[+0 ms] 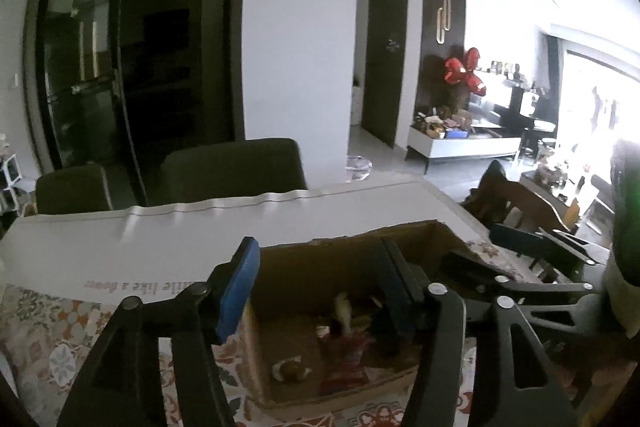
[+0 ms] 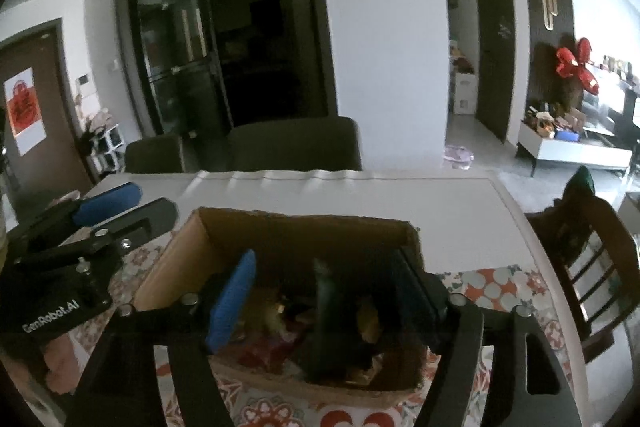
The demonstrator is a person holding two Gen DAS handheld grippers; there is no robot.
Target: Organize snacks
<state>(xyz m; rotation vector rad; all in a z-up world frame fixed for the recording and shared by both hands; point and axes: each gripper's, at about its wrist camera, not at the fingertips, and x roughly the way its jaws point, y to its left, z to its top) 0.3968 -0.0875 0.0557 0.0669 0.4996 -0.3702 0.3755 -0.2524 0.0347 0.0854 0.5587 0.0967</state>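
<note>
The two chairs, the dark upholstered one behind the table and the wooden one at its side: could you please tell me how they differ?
The upholstered chair has a solid, padded, dark back; the wooden chair has an open back of brown slats. The upholstered chair faces the table's far edge, while the wooden chair stands at the right side. Both are drawn close to the white table.

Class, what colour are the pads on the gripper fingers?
Blue pads; clearest in the right wrist view.
</note>
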